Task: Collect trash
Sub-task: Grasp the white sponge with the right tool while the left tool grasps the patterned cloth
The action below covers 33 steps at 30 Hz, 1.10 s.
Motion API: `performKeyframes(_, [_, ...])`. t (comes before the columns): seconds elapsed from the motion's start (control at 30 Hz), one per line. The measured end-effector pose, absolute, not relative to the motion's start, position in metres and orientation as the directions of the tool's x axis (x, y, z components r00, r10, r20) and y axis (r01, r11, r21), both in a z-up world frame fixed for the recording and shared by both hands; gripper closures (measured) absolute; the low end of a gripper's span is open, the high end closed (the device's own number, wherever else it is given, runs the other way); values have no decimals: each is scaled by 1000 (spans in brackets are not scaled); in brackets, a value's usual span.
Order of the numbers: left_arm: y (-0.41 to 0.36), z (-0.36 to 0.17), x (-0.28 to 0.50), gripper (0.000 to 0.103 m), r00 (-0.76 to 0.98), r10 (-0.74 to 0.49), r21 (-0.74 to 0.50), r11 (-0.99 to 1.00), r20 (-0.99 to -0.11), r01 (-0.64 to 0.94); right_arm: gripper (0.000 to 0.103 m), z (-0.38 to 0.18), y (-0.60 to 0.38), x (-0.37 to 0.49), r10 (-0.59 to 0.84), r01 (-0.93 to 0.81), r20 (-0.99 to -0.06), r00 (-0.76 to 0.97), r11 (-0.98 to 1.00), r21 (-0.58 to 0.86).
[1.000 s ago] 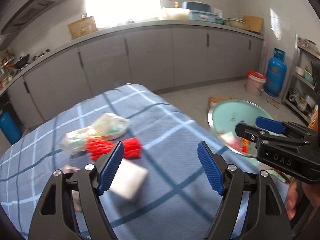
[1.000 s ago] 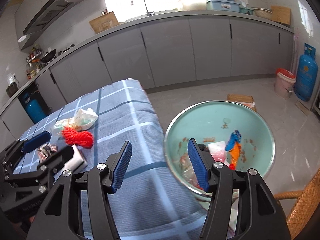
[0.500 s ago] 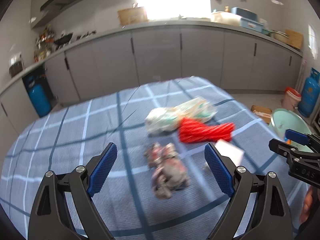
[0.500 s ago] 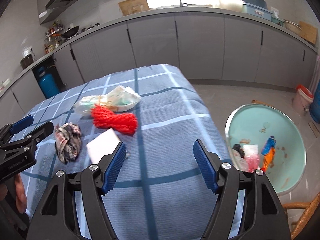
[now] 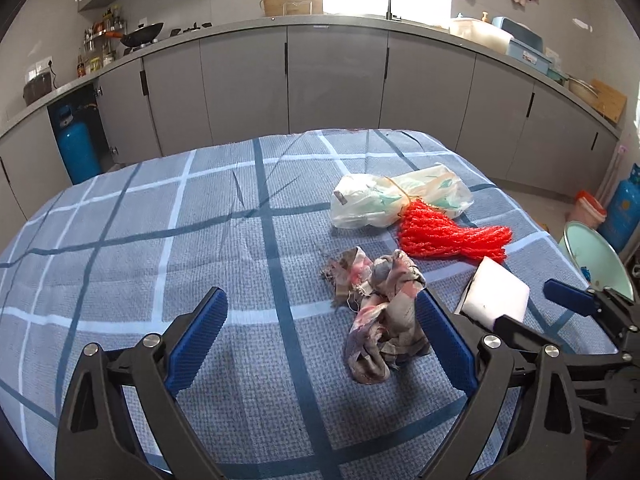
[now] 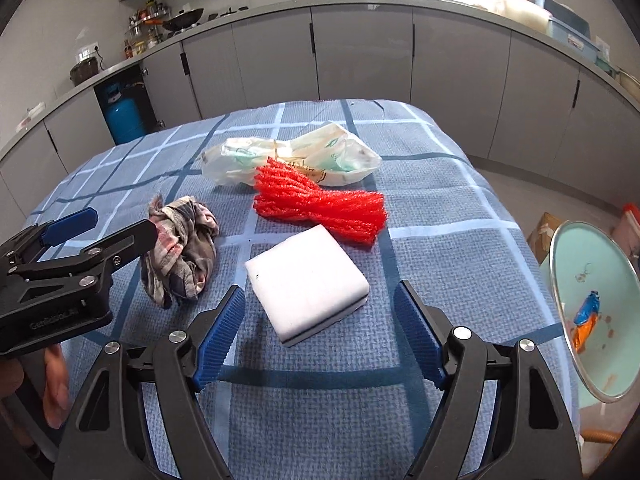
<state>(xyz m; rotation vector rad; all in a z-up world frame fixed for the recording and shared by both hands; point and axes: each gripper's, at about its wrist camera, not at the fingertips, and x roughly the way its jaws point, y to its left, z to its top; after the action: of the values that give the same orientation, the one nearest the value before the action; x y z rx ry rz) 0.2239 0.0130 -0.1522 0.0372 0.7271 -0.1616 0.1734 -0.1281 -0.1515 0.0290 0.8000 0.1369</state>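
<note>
the right gripper (image 6: pixel 318 336) points down at the blue checked tablecloth (image 6: pixel 440 208) with its jaws opening, already wide and holding nothing. the white rectangular sponge block with a thin grey underside (image 6: pixel 308 280) lies flat just ahead of it, centred on the gap but not yet between the pads. the block sits turned on the cloth, one corner toward the gripper, so its edges run diagonally to the jaw line; it looks nearly square, with no clear long axis. the right hand is plainly the nearer one to it.

the left gripper (image 5: pixel 320 344) also has its jaws opening, wide and empty. the crumpled pink and grey rag (image 5: pixel 378 312) lies ahead and off to its right-hand side, close against the right pad (image 5: pixel 444 344), stretched roughly away from the gripper.

farther on, the bright red bundle of plastic netting (image 6: pixel 320 204) lies crosswise, just beyond the sponge block. past it, a translucent plastic bag with green print (image 6: pixel 296 156) also lies crosswise, touching the netting. off the cloth's right edge stands the pale green metal basin (image 6: pixel 592 248), already holding some scraps.
</note>
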Motion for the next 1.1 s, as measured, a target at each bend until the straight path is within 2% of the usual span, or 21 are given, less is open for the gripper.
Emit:
performKeyframes(0.13, [10, -153, 222, 9, 738, -145, -26, 985, -659, 170, 31, -161, -123, 177, 115, -113, -727, 677, 992, 52])
performKeyframes(0.17, [8, -154, 223, 9, 736, -146, -22, 984, -661, 176, 41, -164, -123, 178, 113, -112, -731, 673, 992, 49])
performKeyframes(0.23, [6, -155, 222, 10, 735, -143, -13, 984, -662, 179, 47, -170, -122, 180, 127, -124, -743, 658, 991, 59])
performKeyframes(0.63, [-7, -156, 214, 13, 745, -151, -4, 981, -650, 196, 55, -167, -129, 170, 149, -119, -702, 696, 989, 92])
performKeyframes(0.93, [-14, -169, 222, 38, 719, -162, -11, 978, -675, 210, 56, -164, -133, 168, 149, -109, -686, 713, 989, 101])
performKeyframes(1.0, [-11, -174, 226, 55, 689, -196, -55, 974, -698, 222, 56, -163, -136, 167, 154, -106, -680, 716, 988, 113])
performKeyframes(1.03, [-10, -175, 228, 57, 681, -204, -70, 973, -704, 219, 57, -163, -136, 167, 156, -107, -678, 718, 988, 114])
performKeyframes(1.1, [-10, -177, 229, 69, 668, -221, -83, 969, -710, 233, 57, -163, -136, 166, 156, -107, -675, 721, 988, 114])
